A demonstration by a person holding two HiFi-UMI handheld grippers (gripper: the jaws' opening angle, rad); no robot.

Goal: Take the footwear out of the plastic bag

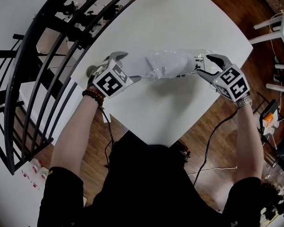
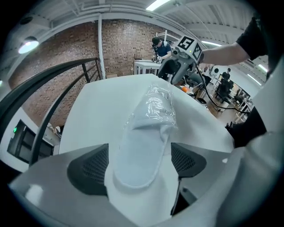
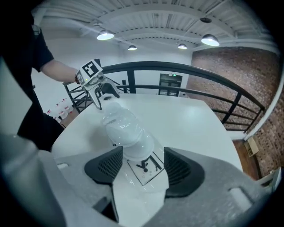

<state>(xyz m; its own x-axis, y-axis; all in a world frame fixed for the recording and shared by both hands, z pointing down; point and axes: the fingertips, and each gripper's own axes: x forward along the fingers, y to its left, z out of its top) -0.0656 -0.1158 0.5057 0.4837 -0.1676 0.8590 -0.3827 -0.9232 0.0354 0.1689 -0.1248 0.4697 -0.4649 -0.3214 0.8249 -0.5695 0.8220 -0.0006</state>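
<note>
A white slipper lies on the white table, its toe end inside a clear plastic bag. In the left gripper view the bare heel of the slipper sticks out of the bag and lies between the jaws of my left gripper, which stands open with neither pad pressing on it. My right gripper is open over the bag's flat printed end, with the bagged toe just beyond. In the head view the left gripper and right gripper flank the slipper.
A black curved railing runs along the table's far left side. White chairs stand on the wooden floor to the right. A black cable hangs from the right gripper past the table's near edge.
</note>
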